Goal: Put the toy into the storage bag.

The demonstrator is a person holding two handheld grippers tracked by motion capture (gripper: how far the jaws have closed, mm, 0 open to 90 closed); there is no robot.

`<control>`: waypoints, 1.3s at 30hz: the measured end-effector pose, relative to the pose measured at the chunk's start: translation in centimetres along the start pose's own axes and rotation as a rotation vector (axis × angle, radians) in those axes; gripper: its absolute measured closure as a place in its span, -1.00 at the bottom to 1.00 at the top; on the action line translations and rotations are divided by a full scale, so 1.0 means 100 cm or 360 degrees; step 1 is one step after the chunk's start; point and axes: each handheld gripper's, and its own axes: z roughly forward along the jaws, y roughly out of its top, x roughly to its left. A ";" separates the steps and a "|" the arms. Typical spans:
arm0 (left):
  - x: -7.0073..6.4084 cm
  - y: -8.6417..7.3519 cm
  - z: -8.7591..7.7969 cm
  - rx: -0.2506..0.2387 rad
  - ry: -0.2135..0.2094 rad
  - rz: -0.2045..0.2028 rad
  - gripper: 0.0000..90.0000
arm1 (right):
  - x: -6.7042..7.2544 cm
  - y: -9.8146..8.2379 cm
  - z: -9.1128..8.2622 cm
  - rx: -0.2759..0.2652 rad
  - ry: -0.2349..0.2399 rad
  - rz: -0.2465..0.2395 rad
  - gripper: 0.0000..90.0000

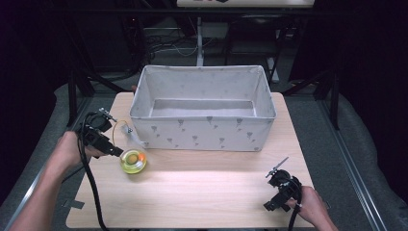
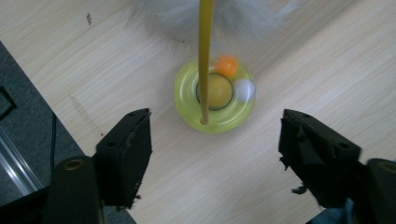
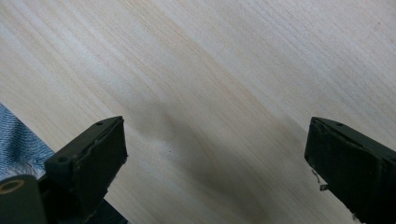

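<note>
Ring toy (image 1: pixel 133 161): yellow-green clear ring with an orange ball, a white ball and a yellow stick rising from it to a white feather tuft. It sits on the table (image 1: pixel 202 187), near the left front corner of the box, just ahead of the left gripper.

Box (image 1: pixel 202 132): large grey fabric bin, patterned, open-topped, at the table's far half; looks empty.

Left gripper (image 2: pixel 215 144): jaws spread wide, holding nothing, pointed down at the ring toy, which lies centred beyond the gap. Likely step: a grasp. Lower squarely, keep the ring between both jaws, avoid knocking the stick (image 2: pixel 204 60), close on the ring's rim.

Right gripper (image 3: pixel 215 158): jaws wide apart, empty, over bare wood at the near right.
</note>
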 end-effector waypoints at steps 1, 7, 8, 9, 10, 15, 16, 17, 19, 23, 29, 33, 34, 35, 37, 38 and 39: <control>0.001 0.002 -0.002 0.0013 0.0008 0.0012 -0.26 | 0.000 0.000 0.000 0.0002 0.0000 -0.0001 -0.89; 0.001 0.010 -0.009 0.0025 0.0004 0.0039 0.06 | 0.001 0.000 0.000 0.0004 -0.0009 -0.0008 -0.88; 0.001 0.011 -0.010 0.0030 0.0001 0.0039 0.06 | 0.001 0.000 0.000 0.0004 -0.0009 -0.0008 -0.88; 0.002 0.012 -0.009 0.0036 0.0005 0.0041 0.08 | 0.000 0.001 -0.001 0.0035 -0.0017 -0.0034 -0.88; 0.002 0.013 -0.009 0.0042 0.0008 0.0038 0.13 | 0.000 0.001 -0.001 0.0036 -0.0014 -0.0034 -0.88; 0.006 0.019 -0.008 0.0066 0.0036 0.0033 0.29 | 0.000 0.001 -0.001 0.0038 -0.0016 -0.0038 -0.88; 0.006 0.019 -0.008 0.0066 0.0036 0.0033 0.31 | 0.000 0.001 -0.001 0.0038 -0.0016 -0.0038 -0.88; 0.007 0.020 -0.007 0.0076 0.0039 0.0035 0.31 | 0.000 0.001 -0.001 0.0048 -0.0016 -0.0046 -0.88; 0.009 0.022 -0.004 0.0090 0.0045 0.0044 0.42 | 0.000 0.001 -0.001 0.0049 -0.0017 -0.0043 -0.88; 0.008 0.023 -0.003 0.0099 0.0059 0.0044 0.55 | 0.000 0.001 -0.001 0.0048 -0.0024 -0.0053 -0.88; 0.007 0.023 -0.004 0.0115 0.0066 0.0056 0.80 | -0.001 0.001 -0.001 0.0039 -0.0024 -0.0052 -0.88; 0.006 0.023 -0.004 0.0114 0.0066 0.0054 0.87 | -0.001 0.001 -0.001 0.0046 -0.0030 -0.0053 -0.88; 0.006 0.022 -0.005 0.0111 0.0065 0.0053 0.90 | -0.001 0.001 -0.001 0.0046 -0.0029 -0.0053 -0.88; 0.005 0.022 -0.005 0.0107 0.0070 0.0049 0.94 | 0.000 0.001 -0.001 0.0042 -0.0025 -0.0047 -0.88; 0.005 0.021 -0.005 0.0108 0.0070 0.0052 0.94 | 0.002 -0.002 0.003 -0.0039 -0.0012 0.0017 -0.88; 0.005 0.021 -0.005 0.0108 0.0070 0.0052 0.94 | 0.002 -0.002 0.003 -0.0039 -0.0012 0.0017 -0.88; 0.004 0.021 -0.006 0.0102 0.0069 0.0058 0.94 | -0.001 0.001 -0.002 0.0059 -0.0021 -0.0055 -0.88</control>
